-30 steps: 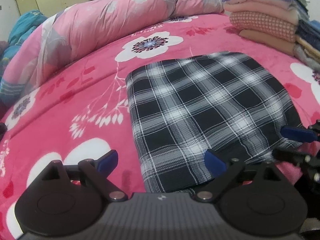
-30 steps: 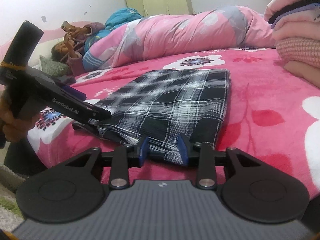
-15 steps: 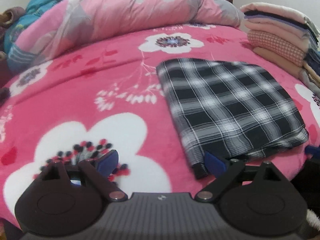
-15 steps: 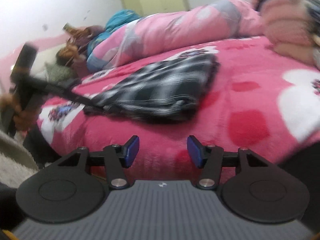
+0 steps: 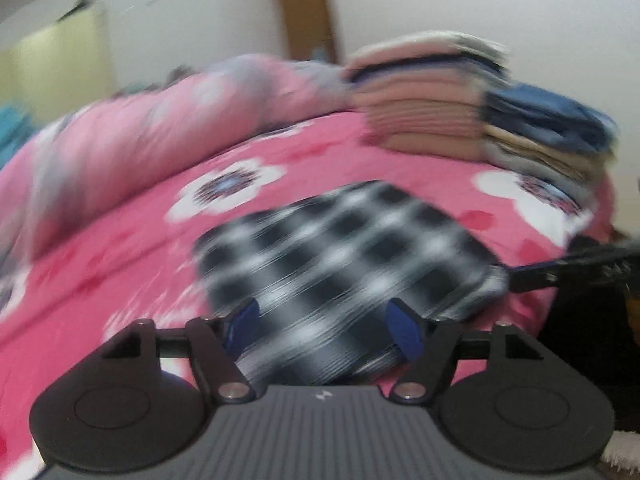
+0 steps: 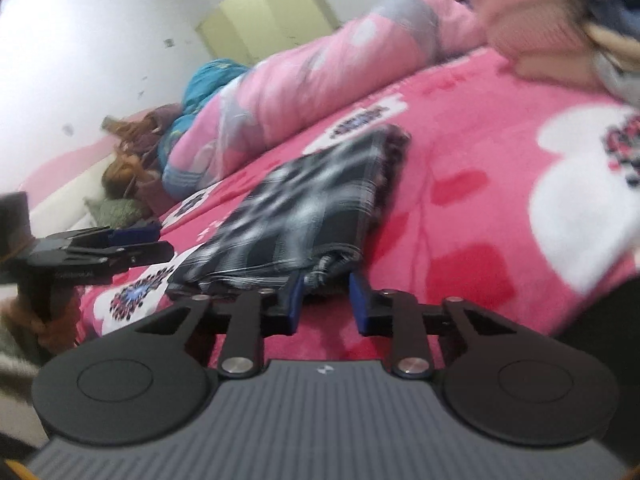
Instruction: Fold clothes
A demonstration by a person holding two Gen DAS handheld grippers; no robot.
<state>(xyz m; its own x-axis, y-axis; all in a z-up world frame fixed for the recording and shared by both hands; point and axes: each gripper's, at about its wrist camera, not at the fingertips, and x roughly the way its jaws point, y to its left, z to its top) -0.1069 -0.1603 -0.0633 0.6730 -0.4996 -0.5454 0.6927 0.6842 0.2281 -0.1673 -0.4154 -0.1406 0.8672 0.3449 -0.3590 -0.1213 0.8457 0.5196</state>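
— Grip check on the right gripper [image 6: 325, 300]: clamping yet?
— Having just been closing, now standing narrow, with the bunched near corner of the plaid cloth [image 6: 320, 200] sitting between the blue pads [image 6: 295, 300]. Not managing to tell whether they are pressing on it; too much blur there.
— And the left gripper [image 5: 322, 326]?
— Also having just been narrowing, yet standing well apart, straddling the cloth's near edge without pinching it.
— Cloth lying where?
— Lying folded on the pink flowered bedspread [image 5: 120, 300], near its front edge, in front of the rolled quilt [image 5: 160, 132] and the stack of folded clothes [image 5: 424, 120].
— Anything hard to read?
— Smearing across the whole left wrist view, checks and stack layers running together. Losing the stack past the right wrist view's top corner. Hiding the cloth's nearest hem behind the left gripper's body.
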